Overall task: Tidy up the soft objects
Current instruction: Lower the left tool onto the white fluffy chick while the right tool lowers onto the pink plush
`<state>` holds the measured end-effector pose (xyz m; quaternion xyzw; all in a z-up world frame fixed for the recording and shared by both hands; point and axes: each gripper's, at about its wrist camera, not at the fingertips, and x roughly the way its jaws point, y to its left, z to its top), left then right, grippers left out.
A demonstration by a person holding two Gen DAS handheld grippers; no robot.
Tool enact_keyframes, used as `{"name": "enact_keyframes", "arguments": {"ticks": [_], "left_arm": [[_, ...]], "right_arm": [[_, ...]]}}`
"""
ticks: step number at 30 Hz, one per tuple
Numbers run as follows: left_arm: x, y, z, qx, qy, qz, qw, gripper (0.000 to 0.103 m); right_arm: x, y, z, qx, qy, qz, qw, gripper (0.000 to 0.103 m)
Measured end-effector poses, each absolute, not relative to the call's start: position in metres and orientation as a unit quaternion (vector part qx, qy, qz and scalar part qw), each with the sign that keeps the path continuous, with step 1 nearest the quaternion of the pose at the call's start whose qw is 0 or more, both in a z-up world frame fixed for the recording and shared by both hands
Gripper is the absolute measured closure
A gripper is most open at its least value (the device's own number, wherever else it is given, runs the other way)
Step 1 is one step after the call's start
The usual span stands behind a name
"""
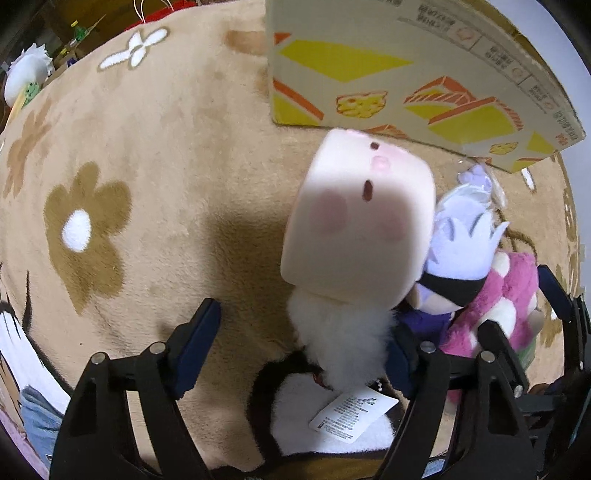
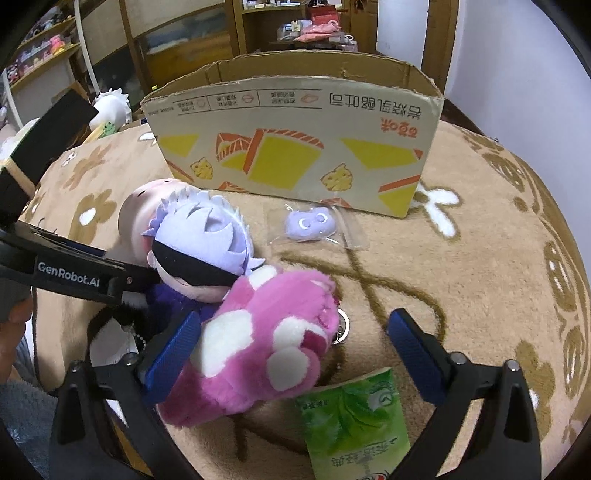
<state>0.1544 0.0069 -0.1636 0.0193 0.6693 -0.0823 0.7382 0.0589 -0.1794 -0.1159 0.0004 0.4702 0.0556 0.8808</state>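
Observation:
In the left wrist view a pale pink square-headed plush (image 1: 354, 225) with a white fluffy body lies between the fingers of my left gripper (image 1: 299, 347), which is open. Beside it lie a lavender-haired blindfolded doll (image 1: 458, 251) and a pink-and-white fluffy plush (image 1: 506, 310). In the right wrist view my right gripper (image 2: 295, 347) is open around the pink-and-white plush (image 2: 258, 354), its left finger against the plush. The blindfolded doll (image 2: 207, 251) lies behind it. A small purple plush in a clear bag (image 2: 312, 223) lies before the cardboard box (image 2: 295, 147).
A tan flower-patterned rug (image 1: 147, 177) covers the surface. A green packet (image 2: 354, 417) lies near the right gripper. A black-and-white plush with a label (image 1: 332, 417) lies under the left gripper. Shelves (image 2: 295, 22) stand behind the box.

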Motion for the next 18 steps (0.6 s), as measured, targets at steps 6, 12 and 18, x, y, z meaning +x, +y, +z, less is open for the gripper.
{"name": "enact_keyframes", "arguments": {"ticks": [6,12,18], "left_arm": [[0.155,-0.001,-0.170,0.027,0.669,-0.079,0.739,0.028],[0.147,-0.010,-0.175,0.038,0.665,-0.081,0.741,0.038],[0.139,-0.016,-0.176,0.037,0.664,-0.093,0.741,0.054]], "right_arm": [[0.061,-0.178,-0.121,0.024,0.479,0.068,0.875,0.012],[0.064,-0.180,-0.126,0.057,0.495,0.088,0.863,0.024],[0.062,-0.178,-0.124,0.043,0.491,0.088,0.865,0.028]]}}
